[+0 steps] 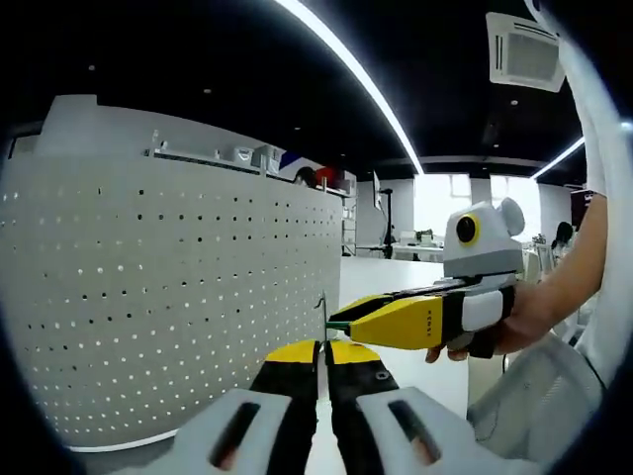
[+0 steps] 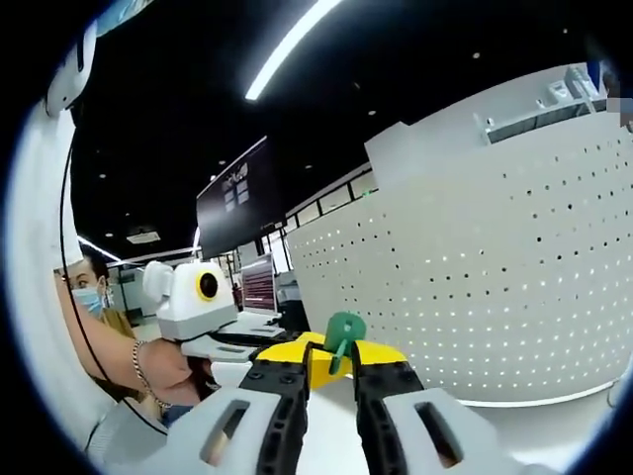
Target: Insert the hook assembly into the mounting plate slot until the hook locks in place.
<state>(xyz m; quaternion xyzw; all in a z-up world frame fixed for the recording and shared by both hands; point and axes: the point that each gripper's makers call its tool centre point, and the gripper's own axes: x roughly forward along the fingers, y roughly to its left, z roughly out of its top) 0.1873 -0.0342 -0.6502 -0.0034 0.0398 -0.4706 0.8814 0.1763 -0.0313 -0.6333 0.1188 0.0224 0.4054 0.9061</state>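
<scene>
At lower centre the right gripper point(image 2: 329, 381) is gripping the green hook point(image 2: 342, 336) near the pegboard point(image 2: 495, 287), insertion not yet done, while the left gripper point(image 1: 320, 371) is pressing closed, empty.

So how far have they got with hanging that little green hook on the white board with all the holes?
Done: the green hook is picked up, pinched in the right gripper. In hand: it is held up in front of the white perforated board, with the left gripper closed just below the right one. Left: the hook does not look seated in the board yet, so pushing it in until it locks remains.
</scene>
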